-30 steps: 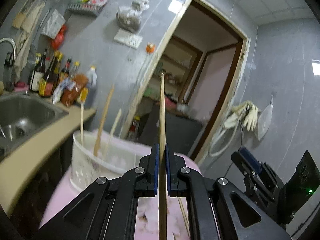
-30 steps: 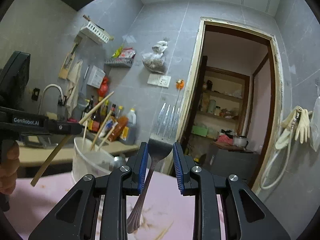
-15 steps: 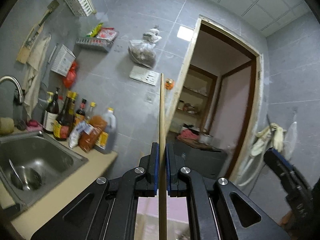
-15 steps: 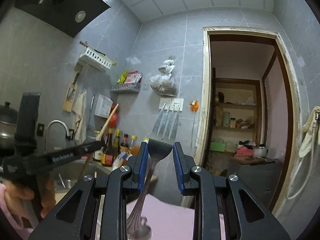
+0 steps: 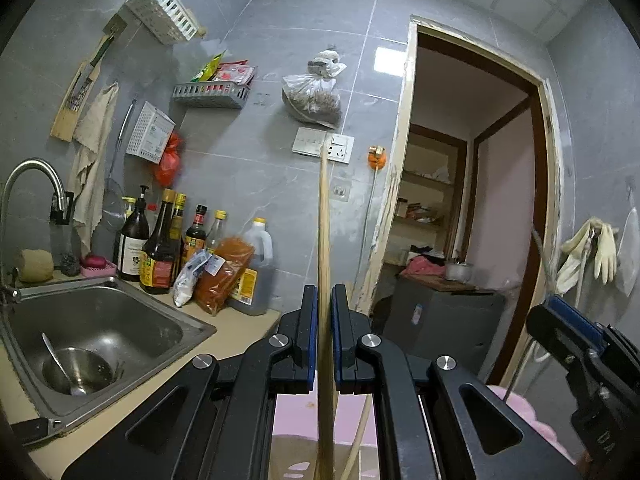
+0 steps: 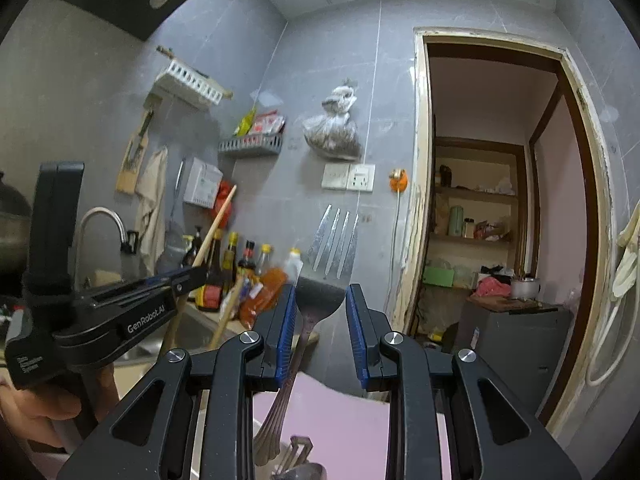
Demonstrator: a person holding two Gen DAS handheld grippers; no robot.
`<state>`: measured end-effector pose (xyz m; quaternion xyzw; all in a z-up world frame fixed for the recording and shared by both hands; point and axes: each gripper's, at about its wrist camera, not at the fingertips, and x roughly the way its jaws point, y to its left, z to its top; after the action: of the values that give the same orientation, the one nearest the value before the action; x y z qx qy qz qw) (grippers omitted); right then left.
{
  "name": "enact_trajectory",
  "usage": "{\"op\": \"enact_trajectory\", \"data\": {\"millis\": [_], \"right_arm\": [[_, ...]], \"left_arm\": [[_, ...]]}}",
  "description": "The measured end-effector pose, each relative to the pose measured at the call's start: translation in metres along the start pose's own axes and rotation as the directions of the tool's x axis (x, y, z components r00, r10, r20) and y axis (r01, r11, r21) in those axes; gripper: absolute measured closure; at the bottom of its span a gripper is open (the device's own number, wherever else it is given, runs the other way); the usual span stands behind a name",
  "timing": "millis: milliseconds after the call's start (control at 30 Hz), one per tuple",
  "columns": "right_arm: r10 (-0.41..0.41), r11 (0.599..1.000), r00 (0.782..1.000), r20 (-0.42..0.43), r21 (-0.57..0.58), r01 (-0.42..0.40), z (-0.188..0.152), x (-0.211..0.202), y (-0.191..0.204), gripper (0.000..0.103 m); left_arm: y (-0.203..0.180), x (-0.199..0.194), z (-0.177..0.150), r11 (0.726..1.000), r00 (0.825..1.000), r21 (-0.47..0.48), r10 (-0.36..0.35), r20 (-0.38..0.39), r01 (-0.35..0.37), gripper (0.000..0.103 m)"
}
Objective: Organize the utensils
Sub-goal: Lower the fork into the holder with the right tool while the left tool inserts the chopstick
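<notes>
My left gripper pinches a chopstick pointing to 12 o'clock, while my right gripper clamps a fork by its neck, tines up.

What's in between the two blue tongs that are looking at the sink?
In the left wrist view, the left tongs pinch one upright wooden chopstick; nothing else sits in that gap. The sink lies to its left.
</notes>
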<state>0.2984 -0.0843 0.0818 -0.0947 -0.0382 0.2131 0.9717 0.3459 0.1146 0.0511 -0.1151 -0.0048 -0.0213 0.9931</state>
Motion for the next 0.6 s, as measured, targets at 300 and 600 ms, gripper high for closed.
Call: {"op": "enact_trajectory", "data": {"millis": [300, 600], "right_arm": [[0.008, 1.0, 0.998, -0.059, -0.016, -0.009, -0.025, 0.006, 0.007, 0.08], [0.058, 0.997, 0.991, -0.123, 0.051, -0.052, -0.043, 0.002, -0.001, 0.066]], "left_arm": [[-0.003, -0.006, -0.023, 1.0, 0.999, 0.007, -0.016, -0.042, 0.016, 0.099], [-0.007, -0.027, -0.033, 0.994, 0.983, -0.022, -0.105, -0.149, 0.102, 0.097]]}}
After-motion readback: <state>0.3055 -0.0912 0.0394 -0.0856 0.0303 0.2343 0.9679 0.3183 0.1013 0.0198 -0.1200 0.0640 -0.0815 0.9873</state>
